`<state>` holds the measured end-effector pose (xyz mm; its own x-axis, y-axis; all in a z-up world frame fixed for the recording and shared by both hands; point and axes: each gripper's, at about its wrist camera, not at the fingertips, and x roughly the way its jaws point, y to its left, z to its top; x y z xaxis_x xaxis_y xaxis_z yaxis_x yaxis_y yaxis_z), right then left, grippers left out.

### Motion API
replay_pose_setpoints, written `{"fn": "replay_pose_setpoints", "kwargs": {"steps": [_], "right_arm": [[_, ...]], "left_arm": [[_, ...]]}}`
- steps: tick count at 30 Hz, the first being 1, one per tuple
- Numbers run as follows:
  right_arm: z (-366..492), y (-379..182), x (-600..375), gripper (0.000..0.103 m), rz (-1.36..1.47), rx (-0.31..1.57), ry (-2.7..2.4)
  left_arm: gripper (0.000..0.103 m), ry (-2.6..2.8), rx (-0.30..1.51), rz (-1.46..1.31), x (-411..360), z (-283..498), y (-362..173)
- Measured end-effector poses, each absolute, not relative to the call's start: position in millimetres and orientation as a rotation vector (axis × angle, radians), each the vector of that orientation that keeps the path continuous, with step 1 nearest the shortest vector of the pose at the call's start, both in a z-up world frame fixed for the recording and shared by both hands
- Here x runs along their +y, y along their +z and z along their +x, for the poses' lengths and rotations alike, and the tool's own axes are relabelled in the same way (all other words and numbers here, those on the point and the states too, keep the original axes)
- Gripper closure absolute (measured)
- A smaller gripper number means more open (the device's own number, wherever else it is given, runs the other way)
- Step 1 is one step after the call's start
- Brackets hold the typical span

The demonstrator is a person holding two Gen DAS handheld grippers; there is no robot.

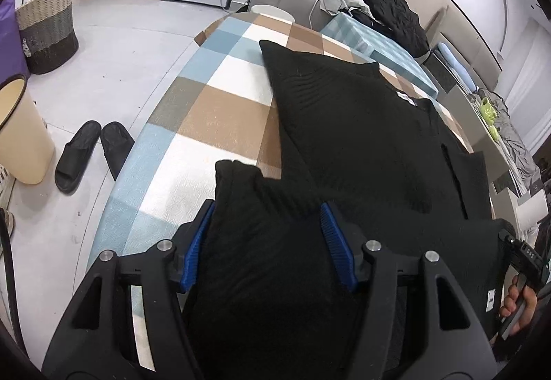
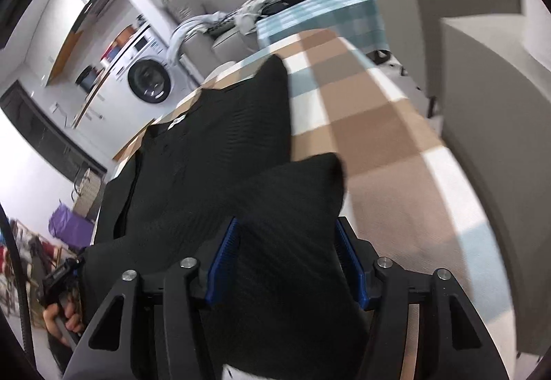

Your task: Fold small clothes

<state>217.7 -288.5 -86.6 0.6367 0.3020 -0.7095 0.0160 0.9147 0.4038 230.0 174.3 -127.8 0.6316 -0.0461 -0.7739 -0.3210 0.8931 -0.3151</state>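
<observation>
Both tongs, left (image 1: pixel 265 242) and right (image 2: pixel 287 259), have black garment (image 1: pixel 361 125) bunched between their fingers.

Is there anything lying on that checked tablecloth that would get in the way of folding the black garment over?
Nothing visible does. Black fabric of the garment fills both the left gripper and the right gripper, and the checked tablecloth around the garment shows bare. The clothes pile sits beyond the far edge.
</observation>
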Motion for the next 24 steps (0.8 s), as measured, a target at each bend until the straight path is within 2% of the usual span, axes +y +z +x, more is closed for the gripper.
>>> {"fn": "replay_pose_setpoints", "kwargs": {"steps": [1, 3, 4, 7, 11, 19, 20, 23, 24], "right_arm": [[222.3, -88.0, -281.2, 0.051, 0.370, 0.875, 0.172], [228.5, -91.8, -270.6, 0.065, 0.319, 0.891, 0.165], [229.5, -92.5, -267.2, 0.067, 0.295, 0.894, 0.158], [227.2, -93.2, -265.4, 0.078, 0.277, 0.902, 0.174], [215.6, -95.0, -266.4, 0.079, 0.277, 0.910, 0.180], [178.5, -92.3, -269.6, 0.079, 0.278, 0.941, 0.196], [175.0, -92.4, -269.9, 0.079, 0.275, 0.943, 0.198], [168.4, -89.9, -275.5, 0.067, 0.289, 0.945, 0.196], [164.3, -88.0, -278.4, 0.063, 0.293, 0.944, 0.199]], "left_arm": [[0.056, 0.160, 0.877, -0.450, 173.5, 230.6, -128.1], [0.076, 0.156, 0.889, -0.419, 169.9, 232.6, -128.9], [0.081, 0.147, 0.896, -0.412, 168.5, 232.5, -128.9], [0.085, 0.135, 0.897, -0.393, 163.5, 228.7, -128.4], [0.088, 0.131, 0.898, -0.371, 159.2, 216.3, -126.5], [0.087, 0.124, 0.901, -0.380, 161.5, 174.3, -123.7], [0.081, 0.132, 0.899, -0.378, 162.0, 170.8, -123.5], [0.054, 0.205, 0.899, -0.376, 166.0, 160.1, -119.9], [0.051, 0.223, 0.888, -0.383, 168.5, 154.0, -117.2]]}}
